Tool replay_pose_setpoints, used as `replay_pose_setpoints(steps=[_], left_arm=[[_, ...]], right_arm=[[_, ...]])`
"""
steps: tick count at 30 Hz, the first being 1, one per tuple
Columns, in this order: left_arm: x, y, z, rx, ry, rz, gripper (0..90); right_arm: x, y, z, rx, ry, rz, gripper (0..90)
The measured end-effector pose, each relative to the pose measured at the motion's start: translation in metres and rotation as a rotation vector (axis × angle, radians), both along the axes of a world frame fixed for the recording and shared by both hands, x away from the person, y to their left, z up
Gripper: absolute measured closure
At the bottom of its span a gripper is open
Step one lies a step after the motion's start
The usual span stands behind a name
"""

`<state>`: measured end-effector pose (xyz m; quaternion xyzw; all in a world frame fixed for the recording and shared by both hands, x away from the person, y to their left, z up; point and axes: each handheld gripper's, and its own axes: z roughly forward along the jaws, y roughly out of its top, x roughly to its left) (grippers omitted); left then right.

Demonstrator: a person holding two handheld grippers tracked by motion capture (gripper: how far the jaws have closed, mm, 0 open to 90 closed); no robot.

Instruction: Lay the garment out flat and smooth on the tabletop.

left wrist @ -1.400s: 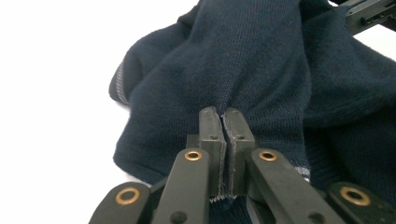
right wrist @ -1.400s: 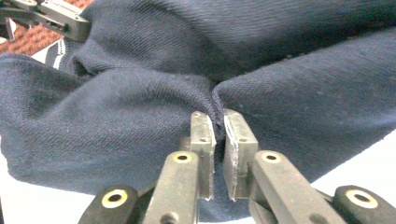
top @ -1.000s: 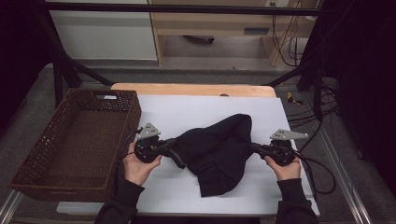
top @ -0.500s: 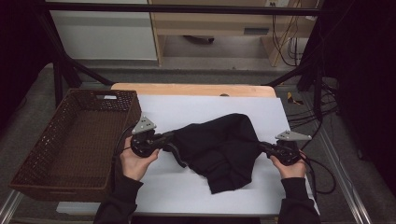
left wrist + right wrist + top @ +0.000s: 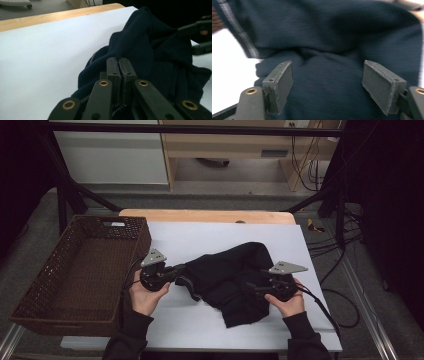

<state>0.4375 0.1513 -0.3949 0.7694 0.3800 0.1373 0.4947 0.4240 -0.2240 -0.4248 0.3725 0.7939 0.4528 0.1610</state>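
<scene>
A dark navy knit sweater (image 5: pixel 235 280) lies crumpled on a white sheet (image 5: pixel 200 240) that covers a wooden counter (image 5: pixel 205 215), seen from above. The sweater sits right of the sheet's middle, bunched into folds, with one end trailing toward the near edge.

A person's two hands come in from the bottom, each holding a claw. The left claw (image 5: pixel 180 272) is at the sweater's left edge. In the left gripper view, its black jaws are clenched tight together on a fold of the sweater (image 5: pixel 150 55), with knit fabric pinched between the pads (image 5: pixel 113 72).

The right claw (image 5: pixel 252 287) rests over the sweater's right side. In the right gripper view, its jaws stand wide apart, having just been opening, with the sweater (image 5: pixel 329 45) spread under and beyond them; the pads (image 5: pixel 284 80) do not press on the cloth. That picture is slightly blurred.

A brown woven wicker basket (image 5: pixel 75 270) stands on the left of the counter, just beside the left hand (image 5: pixel 145 297).
</scene>
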Motion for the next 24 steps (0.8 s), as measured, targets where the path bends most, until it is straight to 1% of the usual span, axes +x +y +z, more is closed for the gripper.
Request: replay_pose_setpoints(steps=[1,2,3,4,5,6,7,8,9,10,11,12,13,15,16,17,18,19,20,21,22,23,24], left_arm=[[0.0,0.0,0.0,-0.002,0.002,-0.001,87.2],[0.0,0.0,0.0,-0.003,0.003,0.001,87.2],[0.0,0.0,0.0,-0.003,0.005,0.001,87.2],[0.0,0.0,0.0,-0.002,0.006,0.001,87.2],[0.0,0.0,0.0,-0.004,0.008,0.001,87.2],[0.0,0.0,0.0,-0.003,0.007,0.002,87.2],[0.0,0.0,0.0,-0.003,0.007,0.002,87.2],[0.0,-0.001,0.0,-0.001,0.006,0.002,87.2],[0.0,-0.001,0.001,0.002,0.004,0.003,87.2],[0.0,-0.001,0.001,0.004,0.003,0.003,87.2],[-0.001,0.0,0.001,0.003,0.004,0.005,87.2],[-0.001,0.0,0.001,0.003,0.002,0.008,87.2],[-0.001,0.002,0.002,0.002,0.001,0.01,87.2],[-0.001,0.004,0.004,-0.003,-0.003,0.016,87.2],[-0.002,0.005,0.005,-0.007,-0.003,0.018,87.2],[-0.002,0.006,0.006,-0.011,-0.005,0.022,87.3],[-0.002,0.009,0.007,-0.009,-0.013,0.025,87.3],[-0.002,0.009,0.008,-0.021,-0.011,0.027,87.3],[-0.003,0.01,0.009,-0.023,-0.01,0.027,87.3],[-0.003,0.013,0.011,-0.03,-0.016,0.031,87.3],[-0.003,0.013,0.011,-0.03,-0.016,0.031,87.2],[-0.004,0.014,0.012,-0.033,-0.023,0.037,87.3],[-0.004,0.015,0.013,-0.039,-0.02,0.038,87.3]], right_arm=[[0.0,0.005,-0.003,0.003,0.013,0.007,24.4],[0.001,0.009,-0.008,-0.007,0.024,0.014,24.4],[0.002,0.012,-0.011,-0.026,0.03,0.022,24.4],[0.003,0.016,-0.017,-0.055,0.041,0.02,25.7],[0.003,0.016,-0.017,-0.055,0.041,0.02,25.7],[0.004,0.019,-0.022,-0.092,0.047,0.021,31.7],[0.004,0.019,-0.022,-0.092,0.047,0.021,31.7],[0.004,0.02,-0.024,-0.122,0.047,0.028,37.0],[0.004,0.021,-0.027,-0.16,0.059,0.032,47.1],[0.005,0.021,-0.029,-0.185,0.066,0.034,60.2],[0.005,0.021,-0.03,-0.223,0.062,0.032,71.0],[0.005,0.019,-0.03,-0.241,0.069,0.024,80.0],[0.005,0.018,-0.028,-0.25,0.073,0.018,81.9],[0.005,0.012,-0.022,-0.258,0.06,-0.005,83.2],[0.004,0.008,-0.018,-0.275,0.048,-0.03,83.4],[0.004,0.002,-0.015,-0.282,0.035,-0.056,83.5],[0.004,-0.005,-0.013,-0.277,0.026,-0.079,83.6],[0.004,-0.015,-0.009,-0.254,0.022,-0.107,83.6],[0.005,-0.023,-0.007,-0.235,0.021,-0.123,83.6],[0.004,-0.034,-0.004,-0.216,0.022,-0.153,83.7],[0.004,-0.034,-0.004,-0.216,0.022,-0.153,83.7],[0.004,-0.043,-0.001,-0.213,0.013,-0.183,83.8],[0.003,-0.047,0.001,-0.212,0.007,-0.193,83.8]])
